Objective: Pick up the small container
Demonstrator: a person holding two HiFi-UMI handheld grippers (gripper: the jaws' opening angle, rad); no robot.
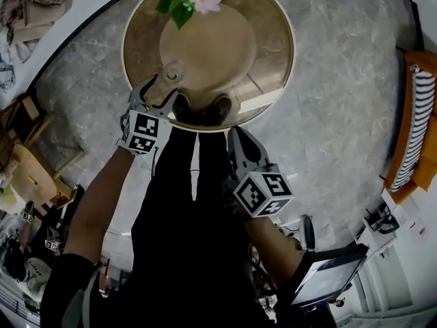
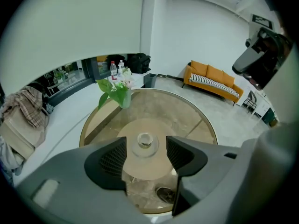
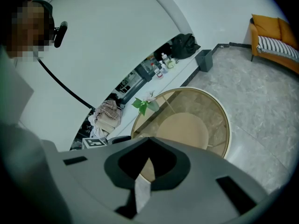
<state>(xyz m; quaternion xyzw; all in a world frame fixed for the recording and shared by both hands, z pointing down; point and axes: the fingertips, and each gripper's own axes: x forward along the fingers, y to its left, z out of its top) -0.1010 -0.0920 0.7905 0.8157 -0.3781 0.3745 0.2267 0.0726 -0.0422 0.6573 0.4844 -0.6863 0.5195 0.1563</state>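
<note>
The small container, seemingly clear glass, stands on the near side of the round glass surface. It looks light, rigid, slick and breakable, so a gentle squeeze across its wider base should suit. The left gripper frames it, fingers wide, untouching. The right gripper has its fingers closed, empty.

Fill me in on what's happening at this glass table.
A person is working with two handheld grippers at a round glass table. The left gripper is open and aimed at the small clear container, which lines up with the gap between its jaws but is not yet gripped. The right gripper is shut and empty, held back near the table's near edge. A vase of flowers stands on the far side.
</note>
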